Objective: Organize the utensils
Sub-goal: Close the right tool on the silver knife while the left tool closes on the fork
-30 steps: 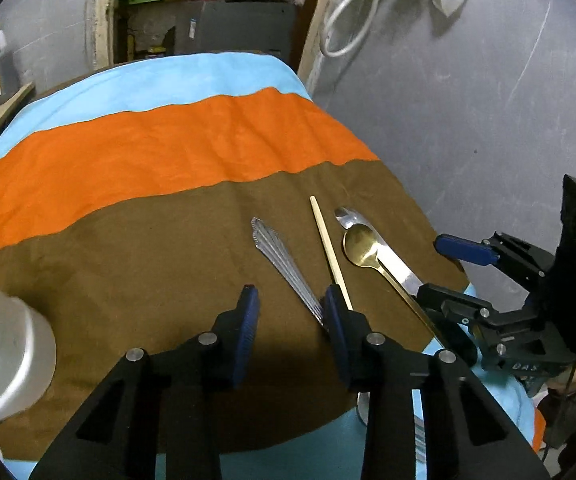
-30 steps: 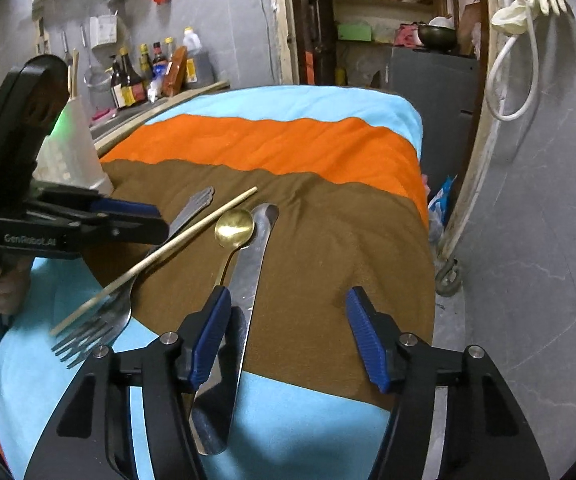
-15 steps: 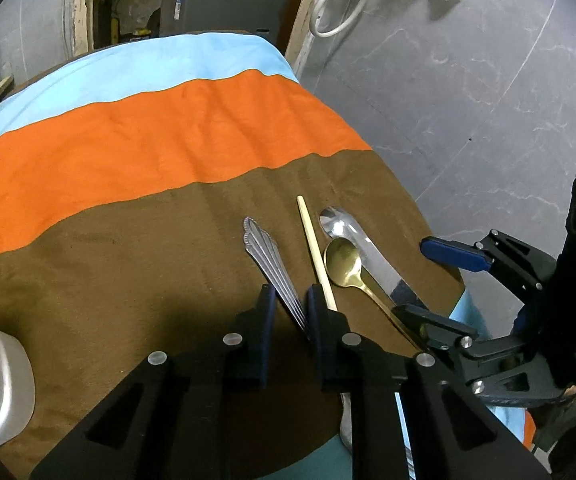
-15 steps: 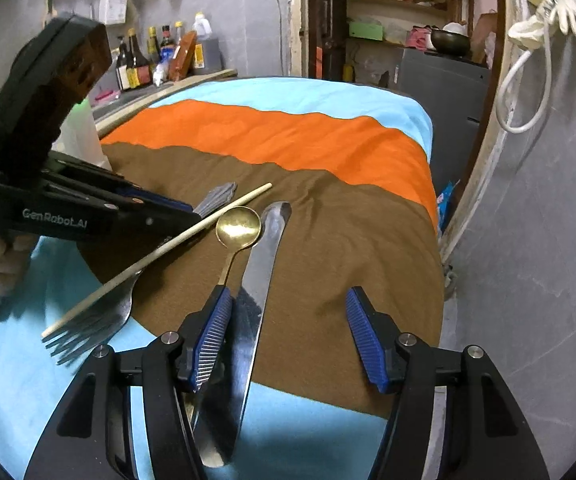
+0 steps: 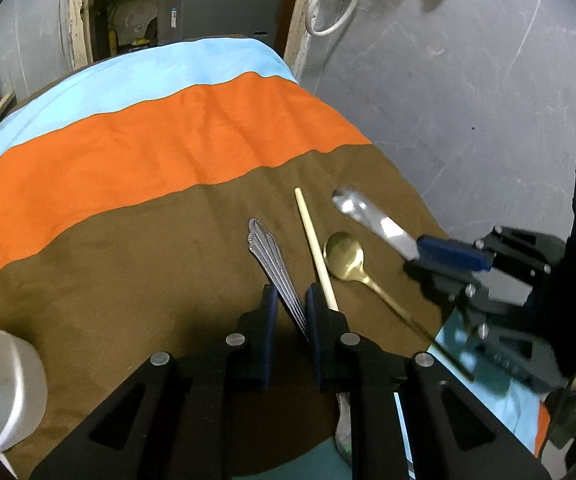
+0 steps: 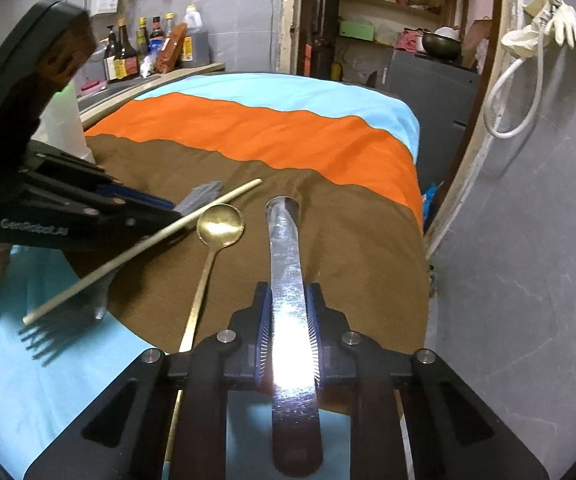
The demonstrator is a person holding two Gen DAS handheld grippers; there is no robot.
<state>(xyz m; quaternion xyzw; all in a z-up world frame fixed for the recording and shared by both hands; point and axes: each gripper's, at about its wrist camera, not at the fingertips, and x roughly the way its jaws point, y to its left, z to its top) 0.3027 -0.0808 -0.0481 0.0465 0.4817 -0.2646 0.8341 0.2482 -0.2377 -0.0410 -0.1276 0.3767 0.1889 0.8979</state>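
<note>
Several utensils lie on the brown band of a striped cloth [image 5: 127, 264]. My left gripper [image 5: 291, 304] is shut on the silver fork [image 5: 269, 256] by its handle; the tines show in the right wrist view [image 6: 37, 342]. My right gripper [image 6: 290, 316] is shut on the silver knife [image 6: 285, 256], whose handle end shows in the left wrist view [image 5: 358, 210]. A wooden chopstick [image 5: 315, 248] and a gold spoon [image 5: 346, 258] lie between fork and knife. The spoon [image 6: 219, 228] and chopstick [image 6: 147, 248] also show in the right wrist view.
A white plastic container [image 5: 3, 384] stands at the near left on the cloth. The table's right edge drops to a grey floor [image 5: 468, 92]. Bottles [image 6: 147, 48] stand on a counter at the back left. A doorway with shelves [image 6: 388, 32] lies behind the table.
My right gripper closed from open onto the knife. My left gripper went from open to shut on the fork handle and moved forward over it.
</note>
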